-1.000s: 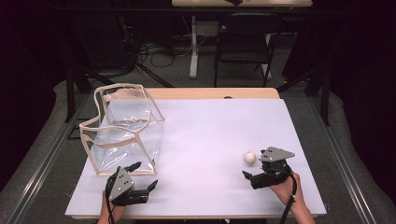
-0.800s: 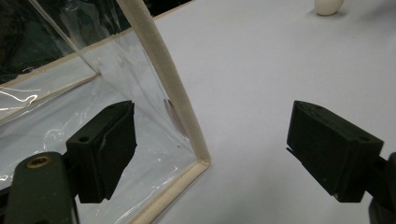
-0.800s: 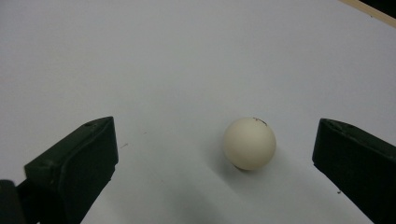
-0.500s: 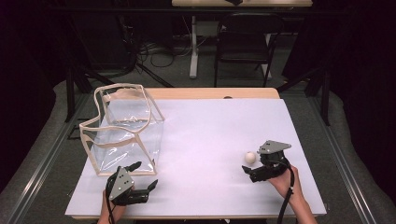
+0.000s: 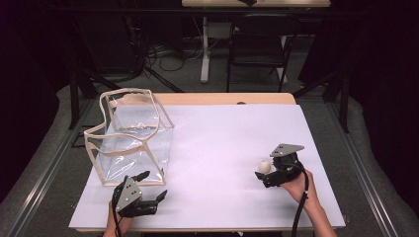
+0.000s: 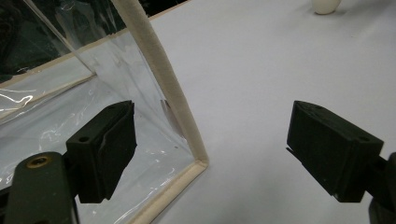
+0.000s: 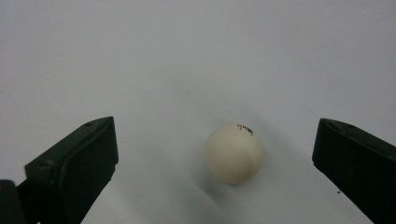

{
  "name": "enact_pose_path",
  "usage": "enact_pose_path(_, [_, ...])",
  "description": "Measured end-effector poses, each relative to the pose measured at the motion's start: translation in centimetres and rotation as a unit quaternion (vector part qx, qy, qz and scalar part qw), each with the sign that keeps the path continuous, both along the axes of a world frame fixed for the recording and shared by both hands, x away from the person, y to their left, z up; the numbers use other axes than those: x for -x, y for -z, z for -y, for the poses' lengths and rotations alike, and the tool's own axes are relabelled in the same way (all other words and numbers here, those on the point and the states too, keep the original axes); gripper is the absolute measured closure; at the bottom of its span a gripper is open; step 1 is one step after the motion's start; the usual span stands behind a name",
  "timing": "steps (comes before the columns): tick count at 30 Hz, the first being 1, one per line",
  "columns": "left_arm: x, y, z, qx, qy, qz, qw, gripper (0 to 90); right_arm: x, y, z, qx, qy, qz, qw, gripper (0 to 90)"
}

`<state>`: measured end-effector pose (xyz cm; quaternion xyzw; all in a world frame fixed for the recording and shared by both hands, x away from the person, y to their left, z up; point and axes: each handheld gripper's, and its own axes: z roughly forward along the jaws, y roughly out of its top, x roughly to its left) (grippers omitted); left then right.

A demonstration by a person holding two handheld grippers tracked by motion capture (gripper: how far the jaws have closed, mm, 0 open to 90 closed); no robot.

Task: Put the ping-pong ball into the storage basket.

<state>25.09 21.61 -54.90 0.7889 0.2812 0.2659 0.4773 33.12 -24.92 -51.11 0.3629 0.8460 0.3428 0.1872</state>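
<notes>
A small white ball [image 5: 265, 166] lies on the white table top at the right. My right gripper [image 5: 263, 172] is open right at it; in the right gripper view the ball [image 7: 234, 153] rests on the table between the two spread jaws, touching neither, with my right gripper [image 7: 215, 161] low over the surface. A clear plastic bag with beige trim [image 5: 131, 136] stands open at the left. My left gripper [image 5: 153, 185] is open just in front of the bag's near corner, and the bag's trimmed edge [image 6: 161, 84] runs down between its jaws [image 6: 210, 147].
The white table sheet [image 5: 222, 138] covers most of the table, with a wooden strip at the far edge. A dark chair [image 5: 257, 47] and cables stand on the floor beyond. In the left gripper view the ball [image 6: 325, 5] sits far off at the top.
My right gripper has edged forward and closer to the ball, so its jaws now flank it. The left gripper and the bag have stayed put.
</notes>
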Motion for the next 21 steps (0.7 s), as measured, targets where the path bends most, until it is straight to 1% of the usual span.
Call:
enact_pose_path(7, [0.1,0.0,-0.1,-0.001,-0.001,0.000,1.0000,15.9,-0.8,0.2,0.0,0.001,0.002,-0.009,1.0000,0.0])
enact_pose_path(9, [0.0,0.0,0.0,-0.001,0.001,0.000,1.0000,15.9,-1.0,0.3,-0.1,0.003,0.000,-0.009,1.0000,0.0])
enact_pose_path(11, [0.0,0.0,0.0,-0.001,0.000,-0.001,1.0000,15.9,-1.4,0.5,-0.2,0.001,-0.002,-0.015,0.9999,0.0])
enact_pose_path(21, [0.0,0.0,0.0,-0.001,0.002,-0.002,1.0000,15.9,-2.4,1.2,-0.3,0.005,-0.001,-0.025,0.9997,0.0])
